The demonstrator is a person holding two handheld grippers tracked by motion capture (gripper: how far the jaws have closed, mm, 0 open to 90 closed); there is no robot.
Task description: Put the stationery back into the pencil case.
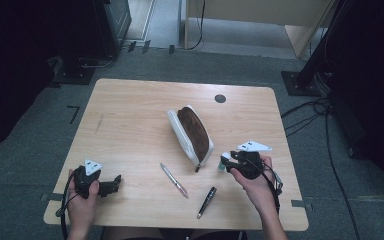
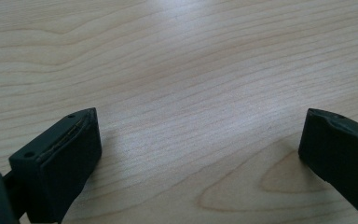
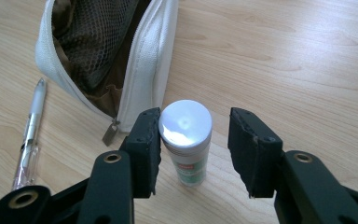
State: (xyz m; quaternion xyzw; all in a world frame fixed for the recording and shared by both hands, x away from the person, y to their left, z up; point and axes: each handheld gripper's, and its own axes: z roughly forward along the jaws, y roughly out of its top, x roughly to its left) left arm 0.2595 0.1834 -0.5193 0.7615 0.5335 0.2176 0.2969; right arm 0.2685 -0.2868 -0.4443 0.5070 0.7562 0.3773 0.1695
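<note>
Bench (image 1: pixel 130 120): light wood top with rounded corners; it carries every item listed below.
Landmark: a white zip pouch (image 1: pixel 192 134) lies open near the middle of the bench, its brown lining and mesh pocket showing in the right gripper view (image 3: pixel 107 51).
Small tube (image 3: pixel 186 140): stands upright on the bench just beside the zip-pull end of the pouch, white cap up, green and white label on its side. In the high view it stands at the pouch's near right corner (image 1: pixel 223 162).
Right hand-held gripper (image 3: pixel 193 149): its jaws straddle the tube. The one jaw touches or nearly touches the cap; the other stands apart from it with a clear gap. No firm hold yet; the jaws are partly apart. In the high view it sits just right of the pouch's near end (image 1: pixel 230 161).
Left hand-held gripper (image 2: pixel 200 140): jaws spread wide over bare wood, nothing between them. In the high view it rests well left of the pouch, near the front edge (image 1: pixel 115 184).
Clear pen (image 1: pixel 174 180): lies flat just in front of the pouch.
Black pen (image 1: pixel 206 202): lies flat in front of the pouch, nearer the front edge, right of the clear pen.
</note>
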